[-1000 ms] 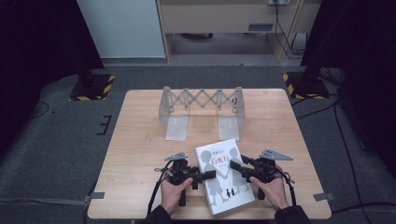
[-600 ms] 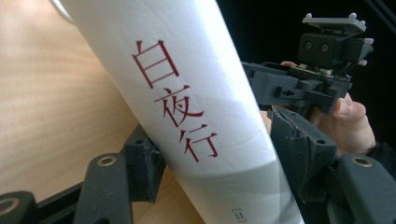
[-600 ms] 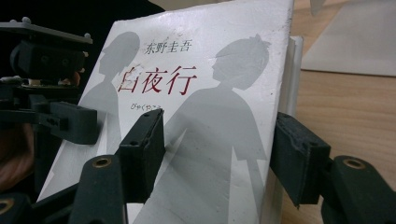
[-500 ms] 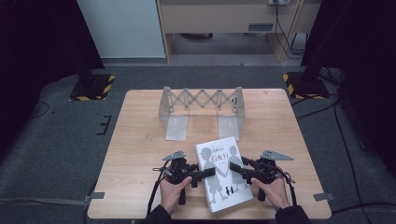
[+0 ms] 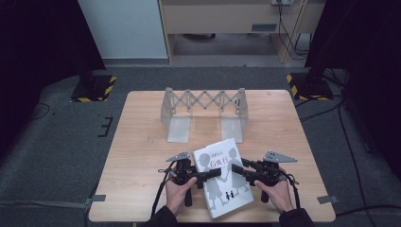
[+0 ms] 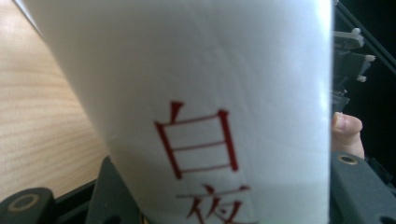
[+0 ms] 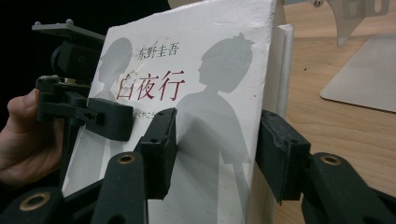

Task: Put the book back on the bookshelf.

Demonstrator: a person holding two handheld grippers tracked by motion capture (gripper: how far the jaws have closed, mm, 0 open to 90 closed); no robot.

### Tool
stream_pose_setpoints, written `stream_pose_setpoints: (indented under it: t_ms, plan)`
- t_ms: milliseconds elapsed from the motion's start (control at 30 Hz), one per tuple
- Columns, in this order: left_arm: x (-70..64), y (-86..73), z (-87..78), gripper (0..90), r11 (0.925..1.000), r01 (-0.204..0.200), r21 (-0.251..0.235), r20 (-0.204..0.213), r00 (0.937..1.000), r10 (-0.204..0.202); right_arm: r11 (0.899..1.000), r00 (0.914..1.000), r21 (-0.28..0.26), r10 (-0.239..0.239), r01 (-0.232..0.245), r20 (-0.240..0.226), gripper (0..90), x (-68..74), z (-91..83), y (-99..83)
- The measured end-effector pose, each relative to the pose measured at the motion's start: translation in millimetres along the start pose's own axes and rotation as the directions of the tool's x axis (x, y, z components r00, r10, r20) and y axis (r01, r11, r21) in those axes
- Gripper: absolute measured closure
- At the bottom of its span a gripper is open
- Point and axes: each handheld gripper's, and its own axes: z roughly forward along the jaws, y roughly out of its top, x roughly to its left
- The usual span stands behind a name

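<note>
I have the white book (image 5: 223, 177) on the near half of the table (image 5: 142, 156), between my two grippers. In the high view its long axis runs near to far, tipped slightly so the far end leans left; the red title sits toward the far end. The left gripper (image 5: 213, 173) reaches in from the left and lies across the cover; in the left gripper view the cover (image 6: 201, 107) sits hard against the camera between the jaws, so I read it as clamped on the book. The right gripper (image 5: 238, 169) comes in from the right, and in the right gripper view (image 7: 212, 154) its jaws straddle the book's edge, one pad on the cover, one just behind the spine side; I cannot tell whether they press.

The book's near edge lies close to the table's near edge. Far of it stands the grey folding rack (image 5: 204, 111), well apart, with bare wood between and on both sides.
</note>
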Motion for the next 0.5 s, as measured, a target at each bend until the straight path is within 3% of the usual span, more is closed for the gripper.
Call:
stream_pose_setpoints:
  t_ms: [133, 200, 333, 500]
  plan:
    - [-2.9, 3.3, -3.8, 45.7, 1.0, -0.008, 0.004, -0.009, 0.9999, 0.008, 1.0, 0.9999, -0.016, 0.012, -0.012, -0.01, 52.9, 0.0, -0.7, 0.4]
    - [-4.2, 6.2, -6.0, 46.4, 0.9999, -0.013, 0.009, -0.01, 0.9999, 0.013, 1.0, 1.0, -0.019, 0.007, -0.007, 0.006, 48.7, -1.7, -2.5, 0.7]
    - [-8.6, 13.7, -13.8, 49.6, 1.0, -0.008, -0.004, -0.011, 0.9999, 0.008, 0.997, 0.9982, -0.053, 0.054, -0.053, 0.025, 45.2, -11.5, -11.3, -0.3]
    - [-17.5, 26.4, -27.9, 51.8, 0.9979, -0.06, -0.026, -0.057, 0.9966, 0.058, 0.996, 0.9932, -0.068, 0.062, -0.055, 0.099, 42.9, -22.2, -22.1, -1.0]
